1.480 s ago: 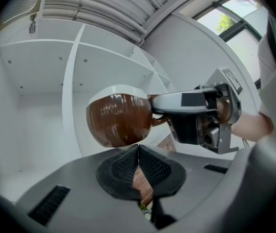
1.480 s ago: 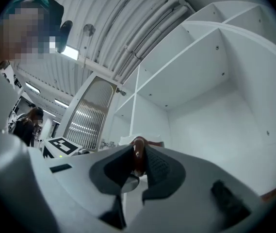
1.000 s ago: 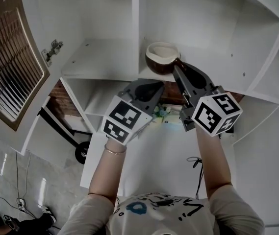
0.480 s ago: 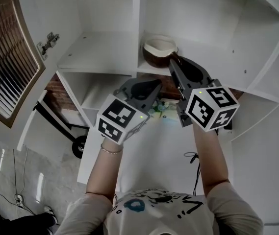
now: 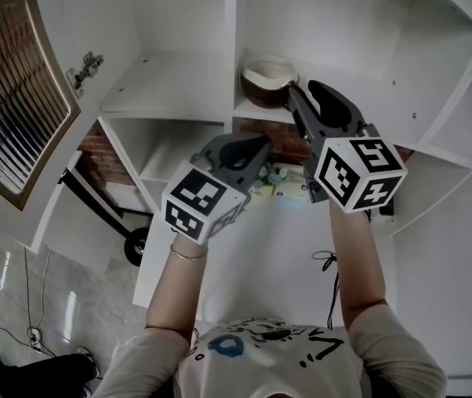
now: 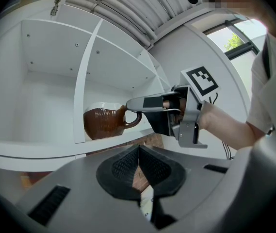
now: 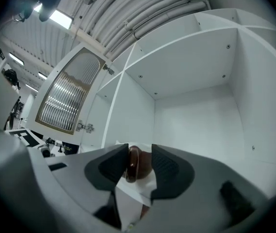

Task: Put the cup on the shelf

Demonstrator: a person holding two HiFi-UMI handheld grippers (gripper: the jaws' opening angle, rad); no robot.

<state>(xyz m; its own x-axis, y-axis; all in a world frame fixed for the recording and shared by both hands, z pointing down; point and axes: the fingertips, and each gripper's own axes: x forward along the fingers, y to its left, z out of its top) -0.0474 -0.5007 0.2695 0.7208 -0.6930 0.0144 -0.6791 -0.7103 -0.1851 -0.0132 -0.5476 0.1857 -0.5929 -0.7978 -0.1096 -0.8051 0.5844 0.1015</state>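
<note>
Right tool (image 7: 139, 163) opening around cup handle (image 7: 133, 165)

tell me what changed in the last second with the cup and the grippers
The right gripper is opening its jaws, letting go of the handle of the cup, which it gripped before; the handle sits between them. The cup stays on the shelf; the left gripper stays shut and empty.

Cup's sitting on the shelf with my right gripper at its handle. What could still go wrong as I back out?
1. The handle is between the right gripper's opening jaws, close to one pad. A skewed pull-back could hook it and drag the cup.
2. The cup stands near the front edge of the shelf, so a drag might tip it off.
3. The cup is close to the divider, so a sideways nudge could knock it against that.
</note>
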